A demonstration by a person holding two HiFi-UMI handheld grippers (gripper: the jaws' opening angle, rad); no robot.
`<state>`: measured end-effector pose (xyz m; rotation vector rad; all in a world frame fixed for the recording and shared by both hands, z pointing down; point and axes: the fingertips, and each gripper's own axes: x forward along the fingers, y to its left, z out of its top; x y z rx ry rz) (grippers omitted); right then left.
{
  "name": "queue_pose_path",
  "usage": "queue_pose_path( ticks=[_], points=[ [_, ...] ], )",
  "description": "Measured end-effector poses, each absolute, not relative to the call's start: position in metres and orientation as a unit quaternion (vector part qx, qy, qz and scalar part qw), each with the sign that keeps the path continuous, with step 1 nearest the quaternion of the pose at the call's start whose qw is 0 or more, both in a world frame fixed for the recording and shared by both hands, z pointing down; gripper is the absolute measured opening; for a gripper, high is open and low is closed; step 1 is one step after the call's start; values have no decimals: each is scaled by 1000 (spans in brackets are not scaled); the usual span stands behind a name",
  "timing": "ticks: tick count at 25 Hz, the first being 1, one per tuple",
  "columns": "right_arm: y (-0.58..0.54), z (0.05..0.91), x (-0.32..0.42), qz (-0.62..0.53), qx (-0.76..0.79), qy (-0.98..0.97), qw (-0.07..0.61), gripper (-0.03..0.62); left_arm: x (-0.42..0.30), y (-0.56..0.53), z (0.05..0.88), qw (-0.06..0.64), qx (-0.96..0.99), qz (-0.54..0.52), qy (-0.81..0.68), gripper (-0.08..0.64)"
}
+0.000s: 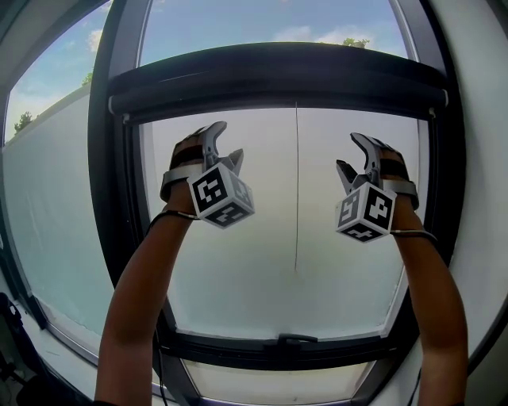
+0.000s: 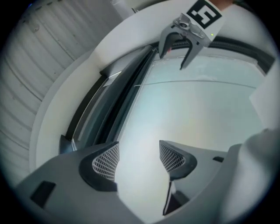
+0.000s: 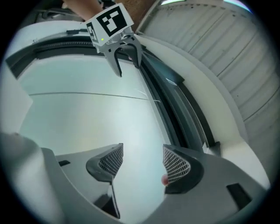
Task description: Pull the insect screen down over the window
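Strong daylight comes from beyond the window (image 1: 294, 198), so everything near is backlit. The sky (image 1: 238, 24) is bright blue at the top. The glass below it is milky and washed out, close to glare at centre. The frame (image 1: 270, 71) reads almost black, its detail lost. The arms (image 1: 139, 293) are dim on the near side, with no hard shadows. The head view is sharp, with no motion blur.

All views have heavy fisheye: straight bars bow and corners vignette to black. In both gripper views the near jaws are soft, grey and evenly lit, and the far glass glows pale green-white. The ribbed panel (image 2: 39, 57) on the left is dimmer and smears toward the rim.
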<state>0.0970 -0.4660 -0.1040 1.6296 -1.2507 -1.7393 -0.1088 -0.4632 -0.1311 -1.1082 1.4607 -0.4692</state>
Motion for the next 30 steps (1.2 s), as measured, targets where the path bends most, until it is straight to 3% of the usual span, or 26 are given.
queue_pose_path(
  ticks=[12, 19, 30],
  points=[
    [-473, -178, 122, -649, 615, -349, 280, 264, -136, -485, -179, 593, -373, -289, 652, 316],
    [-491, -188, 127, -647, 607, -322, 330, 264, -135, -494, -184, 592, -365, -294, 656, 319],
    [-497, -178, 125, -623, 597, -360, 354, 288, -135, -495, -174, 580, -392, -330, 633, 322]
  ],
)
